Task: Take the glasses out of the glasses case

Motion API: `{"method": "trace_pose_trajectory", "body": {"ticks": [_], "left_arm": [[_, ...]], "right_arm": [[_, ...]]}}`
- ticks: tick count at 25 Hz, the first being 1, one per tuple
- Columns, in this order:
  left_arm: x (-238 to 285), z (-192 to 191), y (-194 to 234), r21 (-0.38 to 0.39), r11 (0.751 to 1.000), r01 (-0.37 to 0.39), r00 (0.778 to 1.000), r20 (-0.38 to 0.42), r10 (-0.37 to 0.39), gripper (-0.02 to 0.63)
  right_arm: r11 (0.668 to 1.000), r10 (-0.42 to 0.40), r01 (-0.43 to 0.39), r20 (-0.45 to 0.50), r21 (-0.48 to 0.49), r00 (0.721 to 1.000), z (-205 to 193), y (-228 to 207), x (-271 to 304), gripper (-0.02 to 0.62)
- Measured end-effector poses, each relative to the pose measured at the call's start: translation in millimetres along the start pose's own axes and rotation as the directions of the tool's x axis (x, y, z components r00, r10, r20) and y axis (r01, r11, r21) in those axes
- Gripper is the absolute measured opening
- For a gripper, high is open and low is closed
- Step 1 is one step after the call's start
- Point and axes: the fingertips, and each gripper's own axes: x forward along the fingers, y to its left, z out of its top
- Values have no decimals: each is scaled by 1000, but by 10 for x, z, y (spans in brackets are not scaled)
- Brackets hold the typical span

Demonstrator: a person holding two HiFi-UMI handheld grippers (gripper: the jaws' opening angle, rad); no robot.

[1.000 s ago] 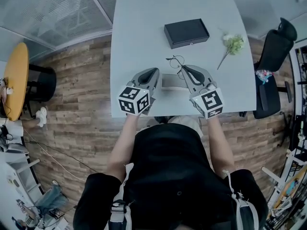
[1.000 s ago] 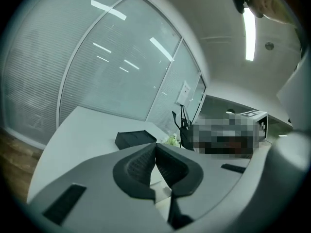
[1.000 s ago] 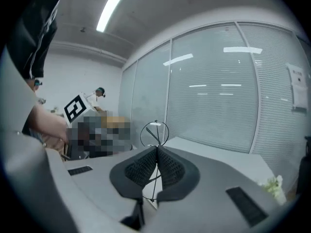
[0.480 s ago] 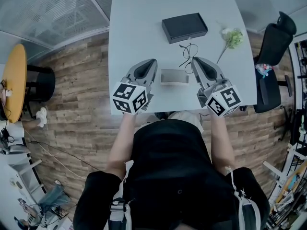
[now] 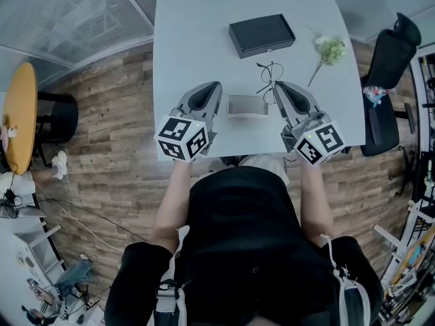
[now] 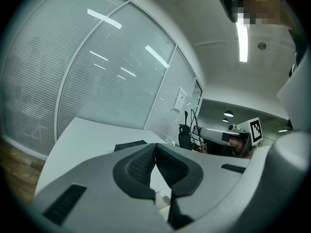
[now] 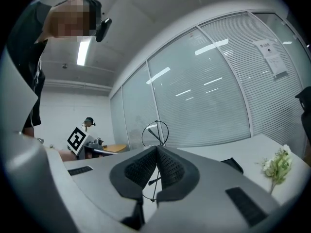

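Thin wire-rimmed glasses (image 5: 269, 77) hang over the white table (image 5: 197, 39), with my right gripper (image 5: 277, 87) shut on them. In the right gripper view one round lens (image 7: 155, 132) stands above the closed jaws of the right gripper (image 7: 157, 149), and the frame runs down between the pads. A small grey glasses case (image 5: 246, 106) lies on the table between the two grippers. My left gripper (image 5: 211, 88) is just left of the case, lifted off it. In the left gripper view the left gripper (image 6: 155, 147) is shut with nothing between its pads.
A black flat box (image 5: 262, 34) lies farther back on the table, also in the left gripper view (image 6: 130, 144). A sprig of white flowers (image 5: 329, 50) lies at the back right. A black office chair (image 5: 387, 66) stands right of the table. A round yellow table (image 5: 20, 111) stands far left.
My right gripper has lifted the glasses away from the grey case, up and to the right, and rolled so they hang upright. My left gripper has risen a little.
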Motion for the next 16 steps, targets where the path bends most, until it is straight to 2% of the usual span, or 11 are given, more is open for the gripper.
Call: {"method": "trace_pose_trajectory", "body": {"ticks": [16], "left_arm": [[50, -49, 10, -12, 1000, 7, 1000, -13, -7, 23]], "right_arm": [[1000, 12, -12, 1, 11, 1000, -12, -16, -3, 20]]}}
